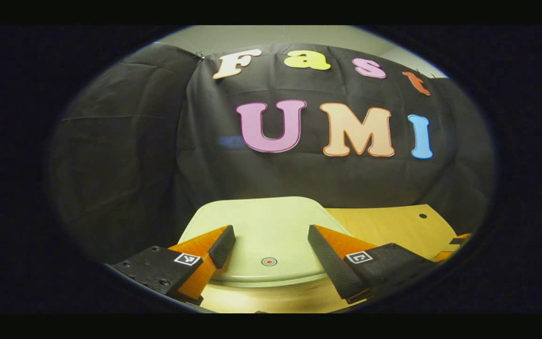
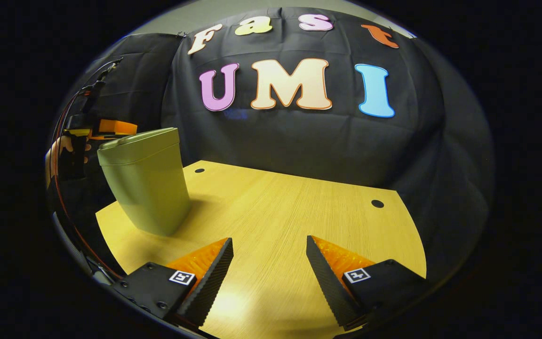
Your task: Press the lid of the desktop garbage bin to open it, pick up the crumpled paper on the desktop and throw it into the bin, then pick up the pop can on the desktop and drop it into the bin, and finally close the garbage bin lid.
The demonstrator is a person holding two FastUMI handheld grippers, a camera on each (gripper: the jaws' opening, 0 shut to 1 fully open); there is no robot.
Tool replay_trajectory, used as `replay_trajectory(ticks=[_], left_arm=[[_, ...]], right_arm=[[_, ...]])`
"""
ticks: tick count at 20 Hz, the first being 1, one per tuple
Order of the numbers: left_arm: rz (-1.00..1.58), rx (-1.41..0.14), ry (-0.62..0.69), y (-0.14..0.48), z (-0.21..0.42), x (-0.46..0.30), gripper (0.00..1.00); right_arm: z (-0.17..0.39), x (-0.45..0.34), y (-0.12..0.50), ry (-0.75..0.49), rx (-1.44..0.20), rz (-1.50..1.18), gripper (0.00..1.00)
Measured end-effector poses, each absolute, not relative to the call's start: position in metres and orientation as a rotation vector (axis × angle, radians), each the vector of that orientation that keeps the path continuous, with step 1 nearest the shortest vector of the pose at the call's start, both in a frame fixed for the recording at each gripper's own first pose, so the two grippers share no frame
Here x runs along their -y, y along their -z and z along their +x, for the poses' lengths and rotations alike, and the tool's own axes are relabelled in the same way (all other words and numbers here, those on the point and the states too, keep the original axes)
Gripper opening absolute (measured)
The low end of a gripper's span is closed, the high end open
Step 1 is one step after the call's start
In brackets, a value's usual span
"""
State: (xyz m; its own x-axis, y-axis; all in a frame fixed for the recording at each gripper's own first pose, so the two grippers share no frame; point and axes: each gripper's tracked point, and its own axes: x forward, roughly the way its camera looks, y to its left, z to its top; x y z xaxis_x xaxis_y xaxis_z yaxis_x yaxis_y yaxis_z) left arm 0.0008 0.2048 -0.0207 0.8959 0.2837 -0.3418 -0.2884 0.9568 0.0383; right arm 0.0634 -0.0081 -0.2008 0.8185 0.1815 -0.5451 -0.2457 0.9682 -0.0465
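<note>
In the left gripper view the left gripper (image 1: pixel 271 247) hovers over the closed lid (image 1: pixel 266 230) of the garbage bin (image 1: pixel 271 282), fingers apart w/ nothing between them. The lid is pale green, smooth, rounded at the corners, w/ a small red-and-white ring mark (image 1: pixel 269 261) just ahead of the gap between the fingertips. The bin's body below the lid is mostly hidden from here; only a strip under the rim shows. The wooden table (image 1: pixel 393 226) runs off to the right of the fingers.

In the right gripper view the right gripper (image 2: pixel 269 256) sits low over the table, fingers apart, holding nothing. The bin stands well ahead and to the left of it: a tall pale-green tub, narrower at the base, lid shut. Beyond the bin, the other gripper and a hand (image 2: pixel 61 150) are dim, half hidden and cut off at the edge; hard to make out.
</note>
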Motion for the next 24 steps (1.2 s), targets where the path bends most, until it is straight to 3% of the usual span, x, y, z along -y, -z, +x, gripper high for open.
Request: replay_trajectory(ticks=[1, 5, 11, 15, 24], left_arm=[[-0.014, -0.337, -0.297, 0.018, 0.001, -0.205, 0.96], [0.014, -0.341, -0.316, 0.031, -0.001, -0.203, 0.97], [-0.027, -0.154, -0.289, 0.014, -0.004, -0.201, 0.97], [0.054, -0.172, -0.281, 0.016, -0.002, -0.201, 0.94], [0.029, 0.009, -0.075, -0.050, 0.016, -0.102, 0.94]], right_arm=[[0.064, 0.007, 0.201, -0.230, -0.571, -0.117, 0.99], [0.064, 0.005, 0.206, -0.229, -0.593, -0.121, 0.99], [0.068, 0.007, 0.183, -0.203, -0.527, -0.069, 0.99], [0.073, 0.019, 0.154, -0.160, -0.471, -0.035, 0.99], [0.061, 0.052, 0.080, -0.067, -0.295, -0.007, 0.98]])
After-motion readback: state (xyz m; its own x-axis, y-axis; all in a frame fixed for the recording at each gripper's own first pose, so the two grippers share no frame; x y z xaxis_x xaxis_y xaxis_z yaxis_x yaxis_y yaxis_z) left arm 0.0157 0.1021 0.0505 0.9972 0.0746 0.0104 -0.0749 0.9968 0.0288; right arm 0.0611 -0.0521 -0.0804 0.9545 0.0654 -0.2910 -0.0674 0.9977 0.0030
